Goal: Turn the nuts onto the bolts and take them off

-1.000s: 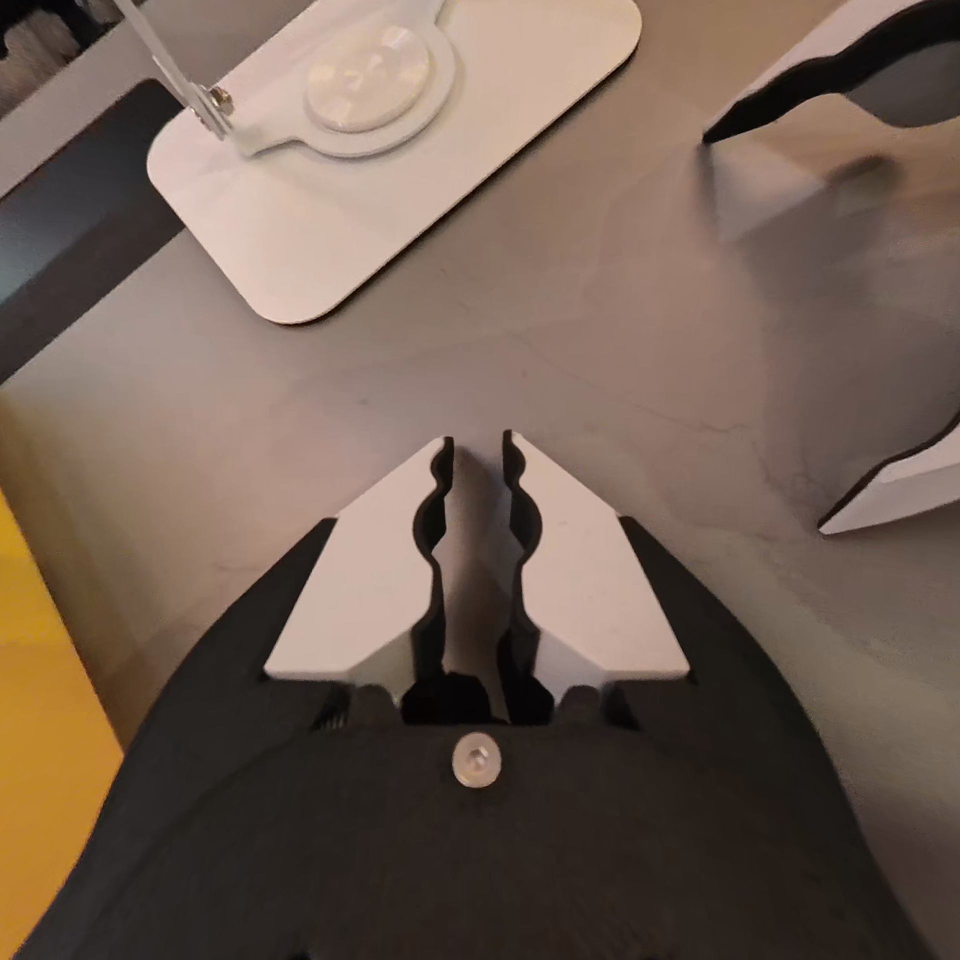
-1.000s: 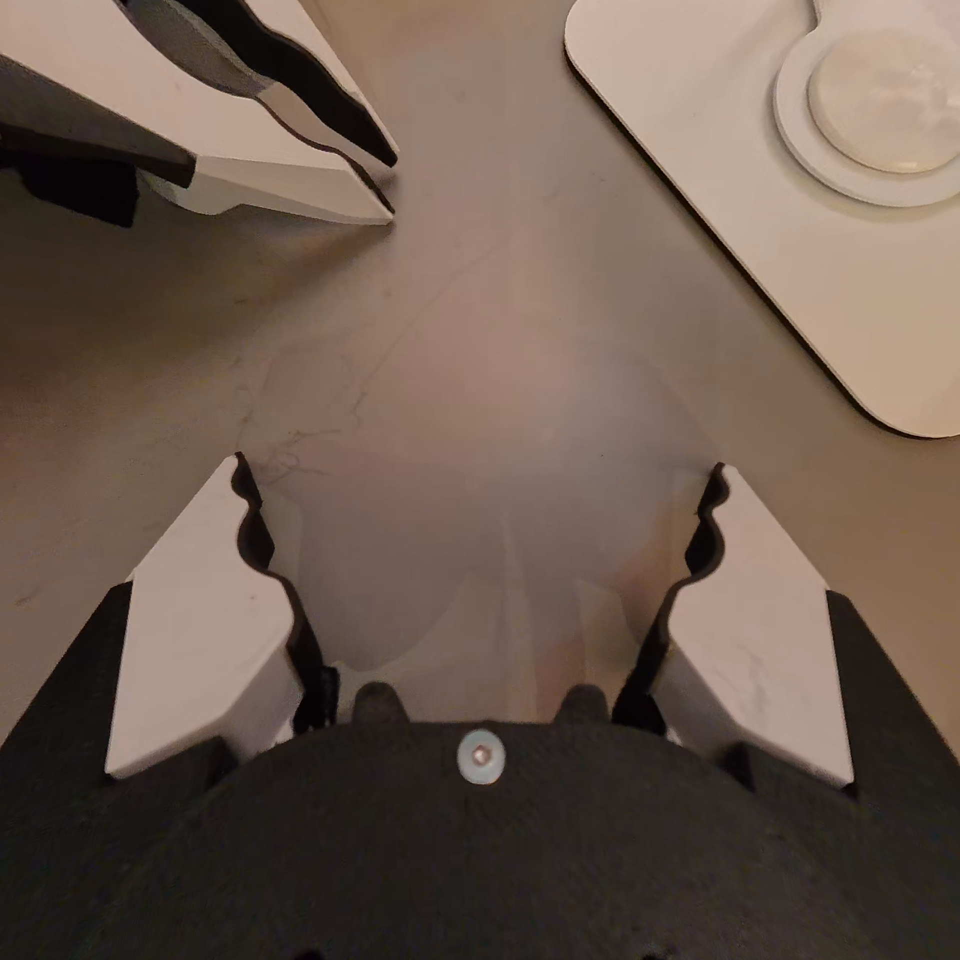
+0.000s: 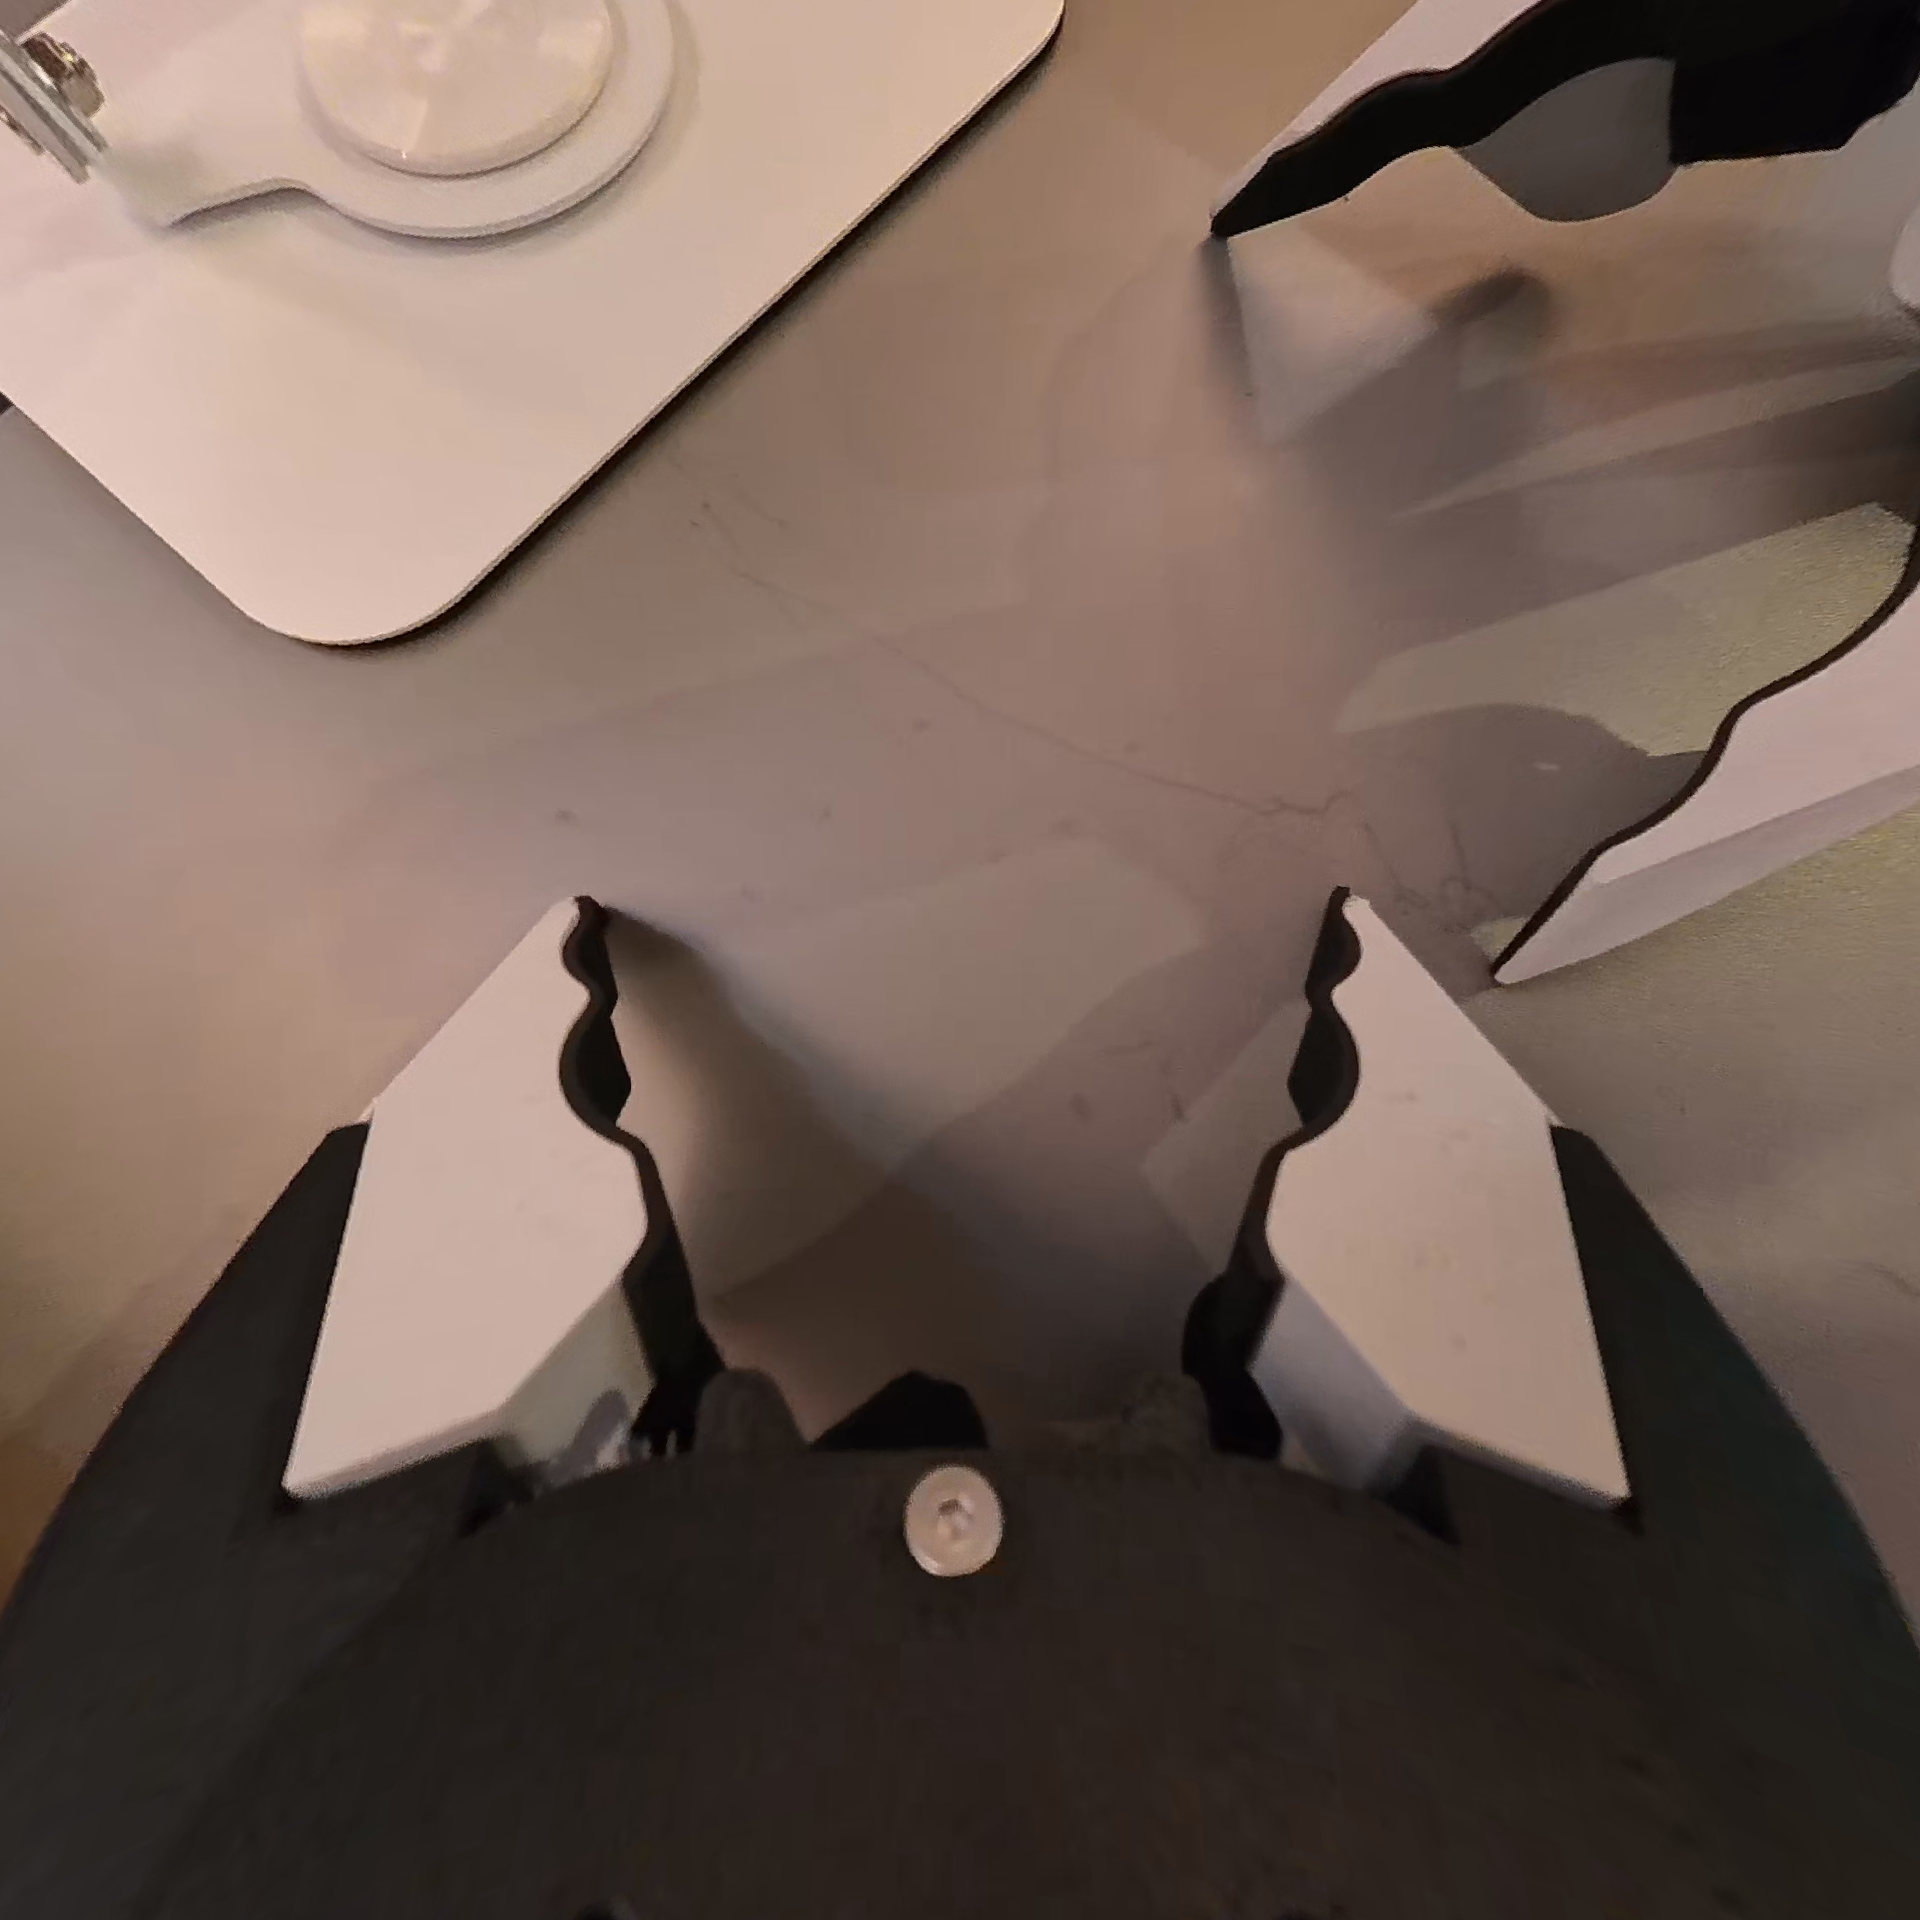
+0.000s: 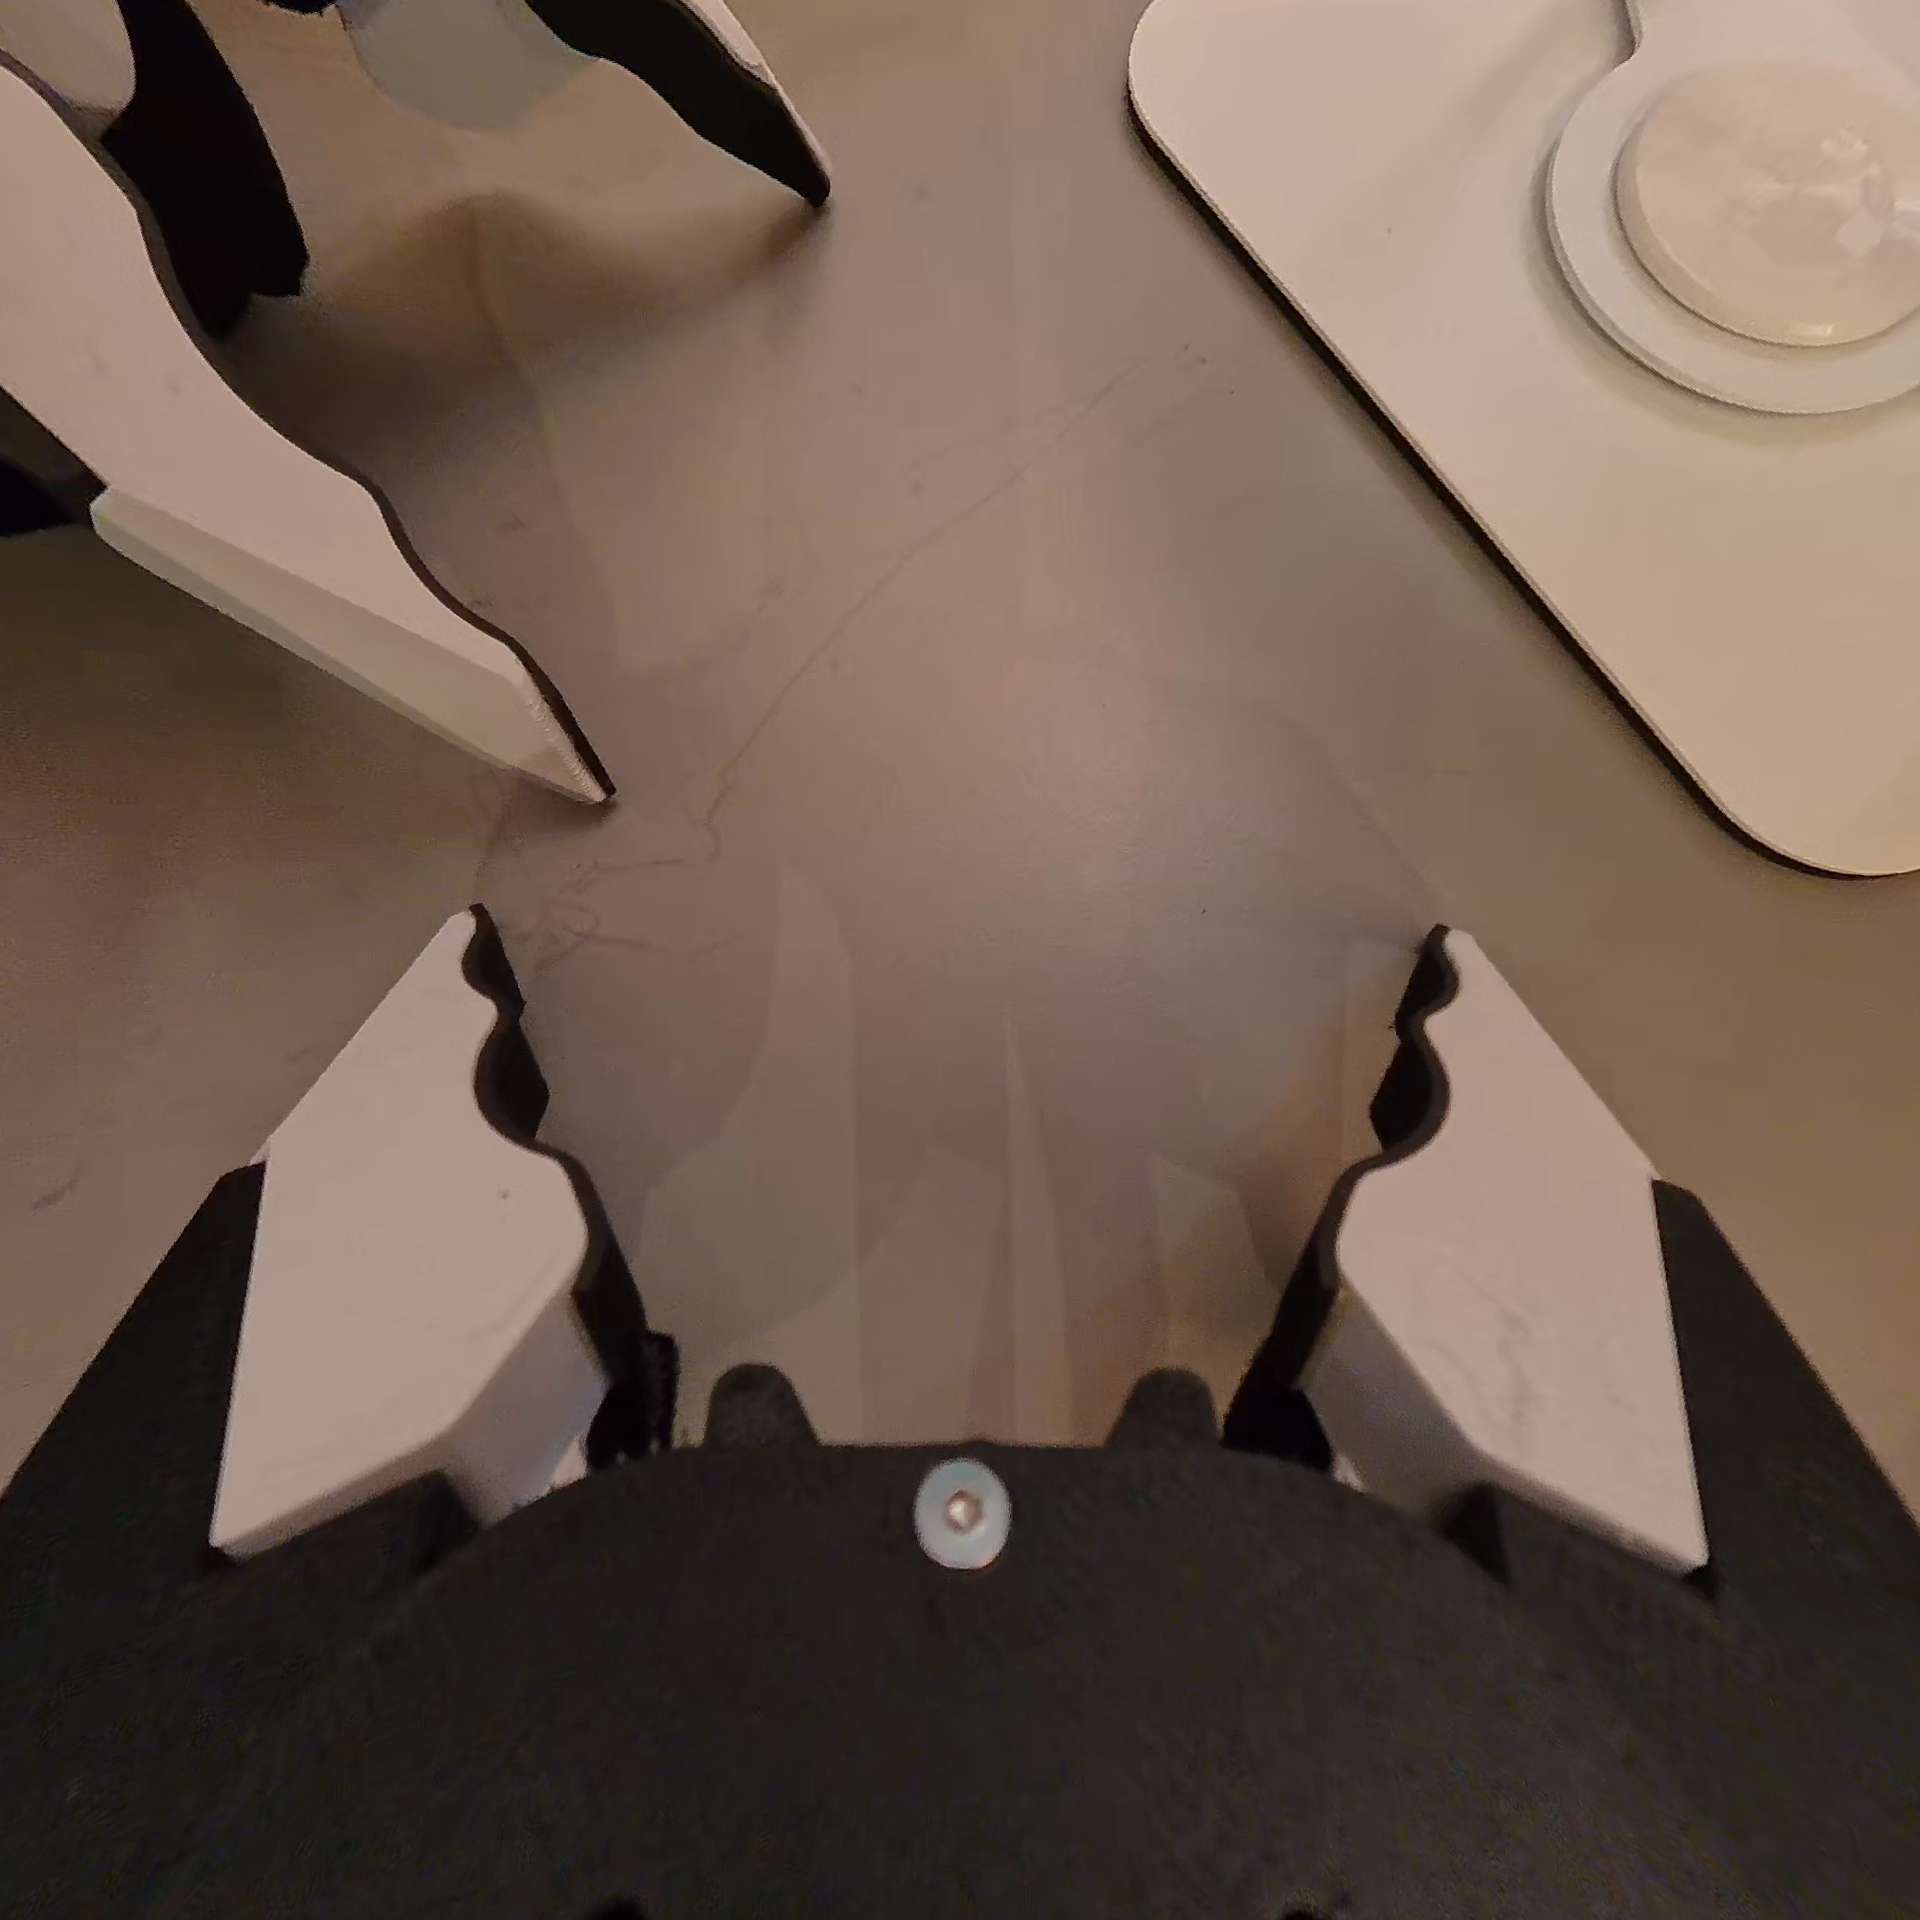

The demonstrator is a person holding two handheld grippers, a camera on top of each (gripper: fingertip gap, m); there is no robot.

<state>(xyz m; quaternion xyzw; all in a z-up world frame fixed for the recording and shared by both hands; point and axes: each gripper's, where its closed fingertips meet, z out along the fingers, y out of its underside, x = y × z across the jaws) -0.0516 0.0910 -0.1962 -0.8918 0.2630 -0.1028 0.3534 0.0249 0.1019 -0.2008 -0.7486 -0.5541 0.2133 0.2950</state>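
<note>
No nuts or bolts show in either view. My left gripper is open and empty, low over the grey table. My right gripper is open and empty too, low over the same table. The right gripper's white fingers reach in from the right edge of the left wrist view, spread apart. The left gripper's white fingers reach in from the top left of the right wrist view, also spread apart.
A white flat base plate with a round white disc lies at the far left in the left wrist view. It also shows in the right wrist view at the far right. A small metal screw sits on its bracket.
My left gripper has opened wide from nearly shut and moved forward toward the white plate. My right gripper has stayed open and barely moved.
</note>
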